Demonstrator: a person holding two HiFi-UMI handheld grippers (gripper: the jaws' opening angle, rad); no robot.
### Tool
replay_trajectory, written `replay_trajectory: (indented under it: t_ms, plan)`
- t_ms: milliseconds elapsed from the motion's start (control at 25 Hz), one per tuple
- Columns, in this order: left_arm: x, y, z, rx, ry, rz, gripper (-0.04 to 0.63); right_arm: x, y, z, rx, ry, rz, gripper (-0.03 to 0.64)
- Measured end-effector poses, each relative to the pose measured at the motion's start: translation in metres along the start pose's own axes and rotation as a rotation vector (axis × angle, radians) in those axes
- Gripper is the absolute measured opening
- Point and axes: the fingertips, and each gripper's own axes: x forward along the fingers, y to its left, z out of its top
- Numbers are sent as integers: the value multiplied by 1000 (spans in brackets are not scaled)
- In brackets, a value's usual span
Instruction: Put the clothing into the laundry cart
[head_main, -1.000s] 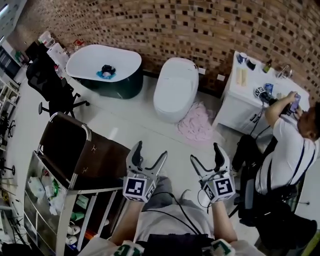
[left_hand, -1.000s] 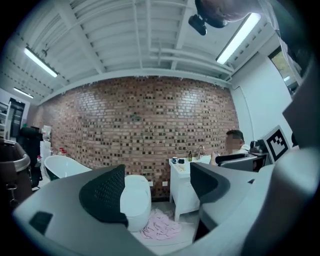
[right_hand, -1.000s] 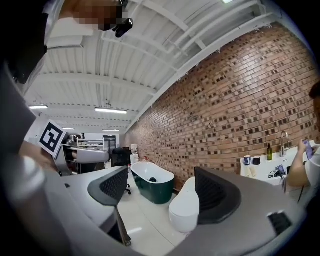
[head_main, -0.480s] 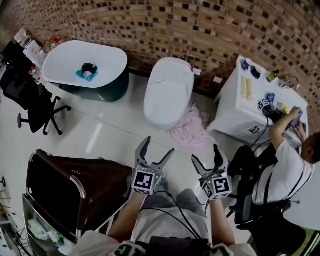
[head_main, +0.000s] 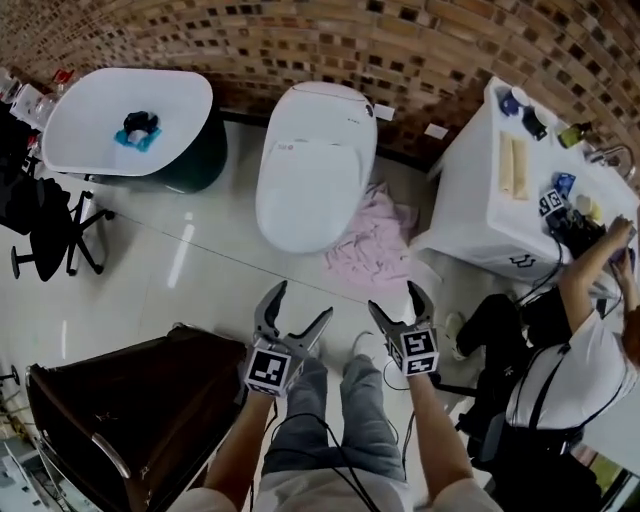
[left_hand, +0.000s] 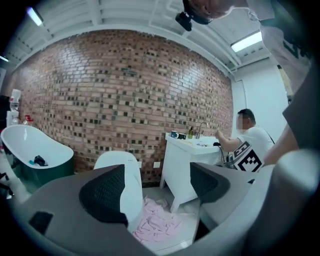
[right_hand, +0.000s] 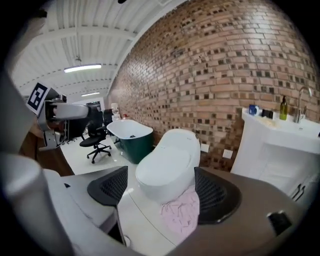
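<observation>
Since a second ago the person has walked up toward the toilet (head_main: 310, 165). The pink clothing (head_main: 368, 240) now lies much nearer ahead, and the laundry cart (head_main: 140, 420) has slid to the lower left, beside and behind the left arm. Both grippers have come forward and lower.

In the head view the left gripper (head_main: 300, 305) and right gripper (head_main: 397, 300) are held side by side over the floor (head_main: 190, 270). Both are short of the clothing, with bare tiles between. The clothing is a crumpled heap on the floor, against the toilet's base, in the gap between it and the white cabinet (head_main: 480, 215).

In the left gripper view the jaws stand apart with nothing in them. The pink heap shows on the floor beyond, framed between the pads.

In the right gripper view the jaws are likewise spread and empty. The toilet and the edge of the heap lie ahead, well clear of the pads.

The task looks barely begun. Nothing has been picked up, the cart shows no pink inside, and the reach, the grasp and the carry back are all left.

A bathtub (head_main: 90, 130) with a small dark and blue thing (head_main: 138, 128) in it stands in the far left corner, with an office chair (head_main: 40, 215) near it. A second person (head_main: 565, 370) works at the cabinet. The toilet and the cabinet leg crowd the heap on either side, and the cart sits behind the left arm, so carrying back means turning round.
</observation>
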Motion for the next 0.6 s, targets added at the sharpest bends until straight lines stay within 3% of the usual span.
replay_trajectory:
  t_ms: [320, 600]
  plan:
    - [108, 39, -118, 52, 4, 5, 396, 165, -76, -205, -1, 231, 77, 446]
    - [168, 75, -197, 99, -59, -3, 396, 307, -136, -355, 34, 321, 67, 482]
